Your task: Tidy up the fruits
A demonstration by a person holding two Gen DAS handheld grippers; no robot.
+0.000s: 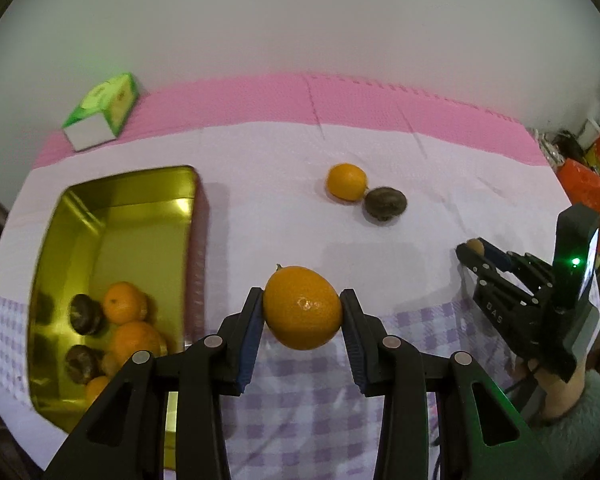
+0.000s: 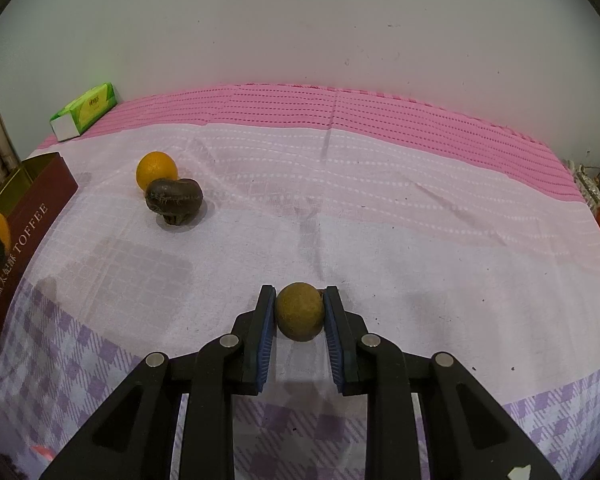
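Left wrist: left claw (image 1: 302,307) grips glossy orange (image 1: 302,307); right claw (image 2: 299,312) grips matte round fruit (image 2: 299,312).

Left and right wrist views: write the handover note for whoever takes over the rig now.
Left gripper: shut on an orange, held above the cloth beside the toffee tin.
Right gripper: shut on a small brown fruit, low over the cloth.
Done: several oranges and dark fruits lie in the tin.
Left: tin both held fruits, then the loose orange and the dark fruit touching it.
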